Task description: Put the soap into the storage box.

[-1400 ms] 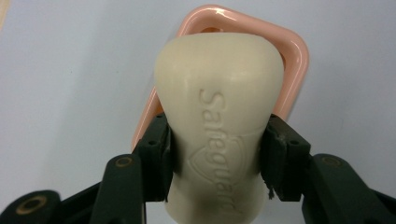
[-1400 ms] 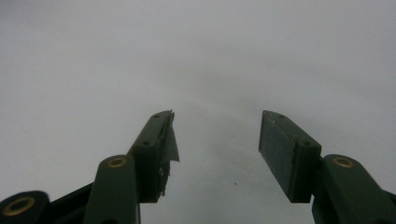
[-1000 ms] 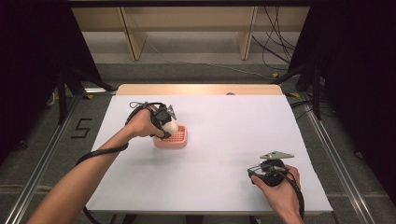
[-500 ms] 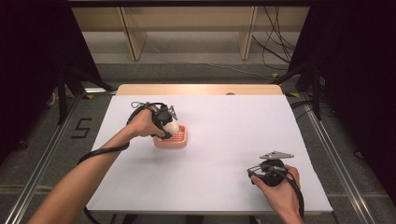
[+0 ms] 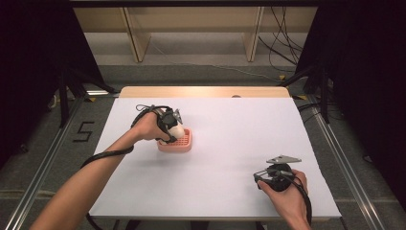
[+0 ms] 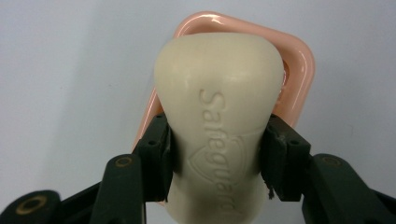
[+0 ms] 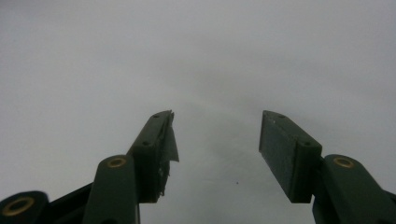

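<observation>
The left gripper (image 5: 168, 128) clamps a cream bar of soap (image 6: 219, 126), its 2 black pads (image 6: 161, 158) pressing on the bar's narrow waist from either side. In the left gripper view the embossed word "Safeguard" runs along the face of the soap, and the bar's broad end points away from the camera. Behind and below the bar sits a pink soap dish (image 6: 299, 60), its glossy rounded rim showing past the soap's far end and along its left edge. Whether the soap already touches the dish cannot be told.

In the high view the pink soap dish (image 5: 184, 143) lies on the white table (image 5: 230, 143), left of centre, with a ribbed inside visible. The left hand (image 5: 148, 127) holds its gripper at the dish's left edge, the soap (image 5: 174, 132) over that side of it.

The right gripper (image 5: 273, 176) rests in the right hand (image 5: 287, 189) near the table's front right corner, well apart from the dish. In the right gripper view, the right gripper's (image 7: 215, 149) 2 jaws stand partly apart over bare white tabletop with nothing between them; a scrap of the left pad's (image 7: 159, 149) lining hangs loose at its edge.
</observation>
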